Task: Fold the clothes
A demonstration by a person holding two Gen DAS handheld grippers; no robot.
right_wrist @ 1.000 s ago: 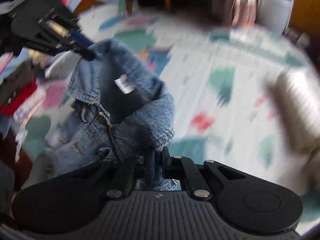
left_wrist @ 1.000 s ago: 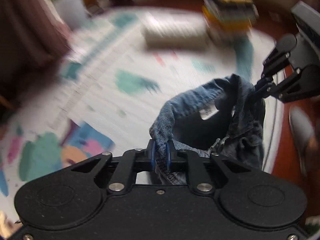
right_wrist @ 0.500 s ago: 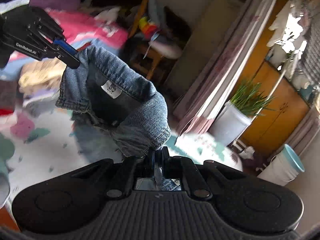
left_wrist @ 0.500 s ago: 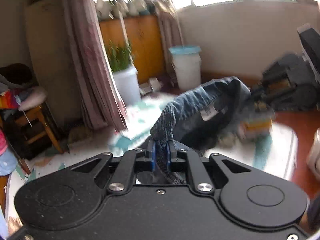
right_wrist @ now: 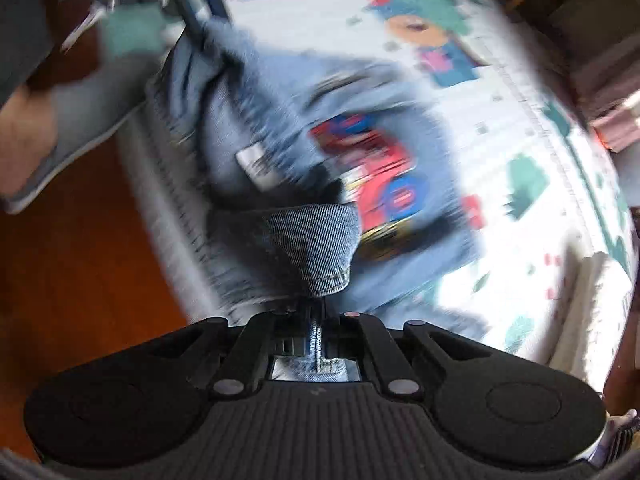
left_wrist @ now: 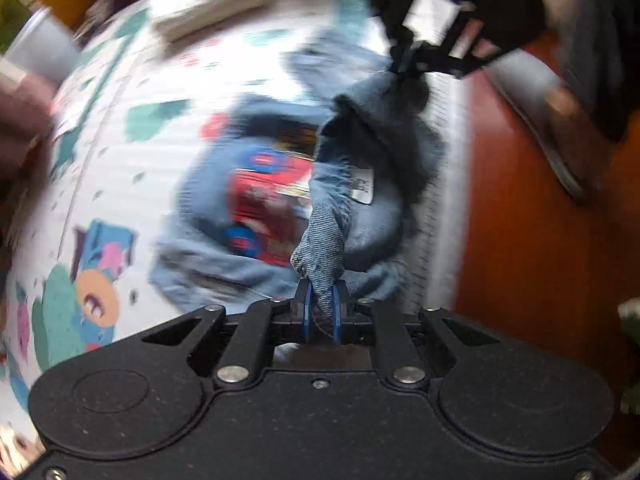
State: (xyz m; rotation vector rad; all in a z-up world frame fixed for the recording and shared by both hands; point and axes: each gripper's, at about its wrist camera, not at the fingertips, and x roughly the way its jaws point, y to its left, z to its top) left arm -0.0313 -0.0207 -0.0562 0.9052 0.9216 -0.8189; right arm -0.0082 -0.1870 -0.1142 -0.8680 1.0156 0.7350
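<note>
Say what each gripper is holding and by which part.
Both hold the denim garment by its waistband edge: the left gripper at one end, the right gripper at the other, the white label between.

Bright daylight, heavy motion blur across far scene in both views; near gripper bodies sharp, fisheye-bent edges

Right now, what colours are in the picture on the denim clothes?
Mostly red and blue, with some yellow, on the denim garment; clearest in the right wrist view.

The small blue denim garment with a red-and-blue print (left_wrist: 256,196), lifted up half a second ago, now spreads over the white patterned mat (left_wrist: 120,152).
</note>
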